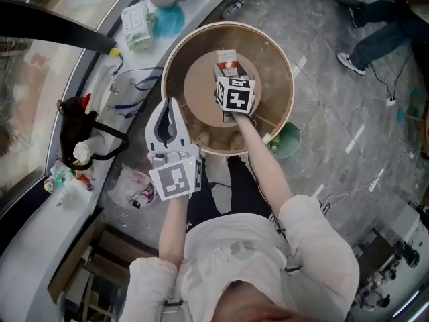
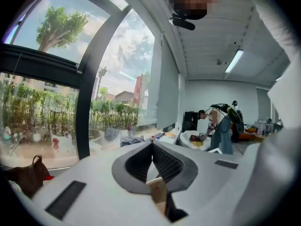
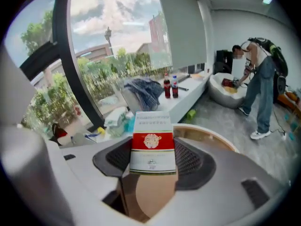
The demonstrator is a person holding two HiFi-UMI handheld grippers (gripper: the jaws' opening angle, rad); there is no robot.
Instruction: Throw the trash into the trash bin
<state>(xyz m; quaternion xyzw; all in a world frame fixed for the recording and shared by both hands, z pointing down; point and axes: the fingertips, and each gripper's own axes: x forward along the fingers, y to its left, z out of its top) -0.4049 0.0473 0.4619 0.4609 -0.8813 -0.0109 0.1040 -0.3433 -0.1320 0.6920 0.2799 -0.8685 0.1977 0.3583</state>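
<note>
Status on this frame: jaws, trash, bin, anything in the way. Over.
Right gripper shut on box, over bin. Left gripper jaws together, empty, at bin's edge. Nothing seen between box and bin.

A bright, open workroom or lab rather than a home. Tall curved windows (image 2: 117, 74) look onto trees and a street. The long white sill (image 1: 33, 260) beneath them carries a bag (image 1: 74, 129) and bottles (image 3: 170, 86). Loose cables (image 1: 355, 190) trail over the grey stone floor (image 1: 335, 99). A strip light (image 2: 233, 61) hangs overhead, and a person (image 2: 218, 126) bends over a white tub (image 2: 195, 139) at the far end.
</note>
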